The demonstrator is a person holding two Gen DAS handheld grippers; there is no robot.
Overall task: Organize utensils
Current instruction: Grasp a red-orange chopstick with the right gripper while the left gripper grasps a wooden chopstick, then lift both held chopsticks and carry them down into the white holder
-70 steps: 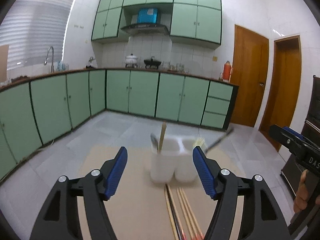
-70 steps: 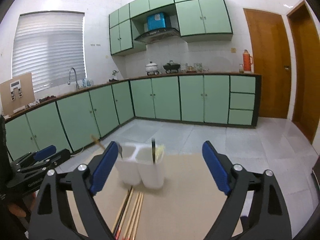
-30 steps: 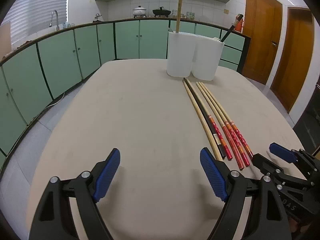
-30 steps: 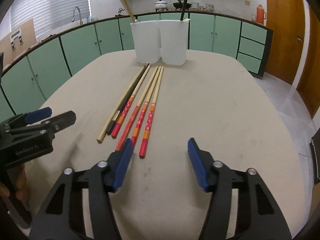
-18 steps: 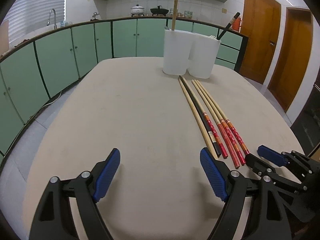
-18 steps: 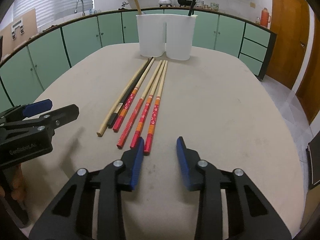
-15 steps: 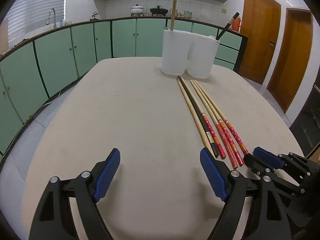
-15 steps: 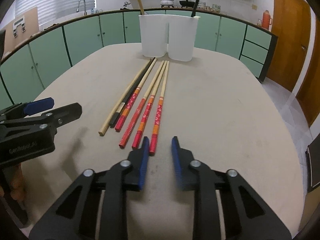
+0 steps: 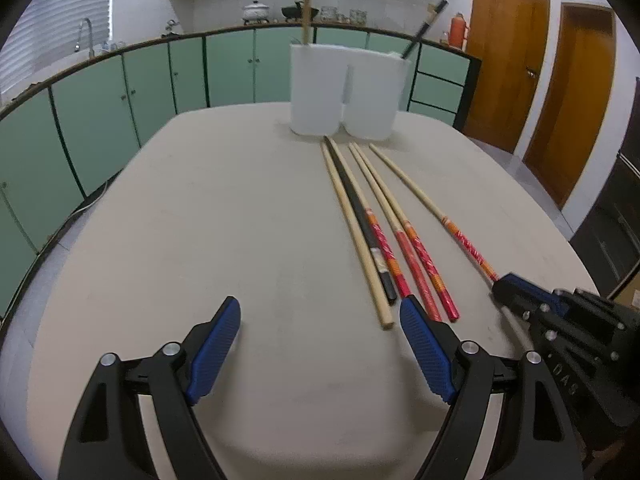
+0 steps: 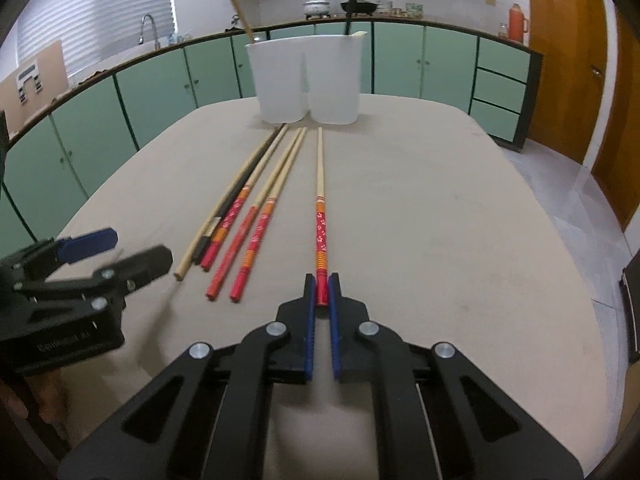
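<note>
Beige table (image 10: 440, 200); right hand-held gripper (image 10: 322, 290) low, clamping red-handled chopstick (image 10: 320, 216).

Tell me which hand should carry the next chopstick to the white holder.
Right. The right gripper is already shut on the red-handled chopstick, pulled apart from the others. The left gripper is open and empty, so the white holder is probably right's move.
</note>
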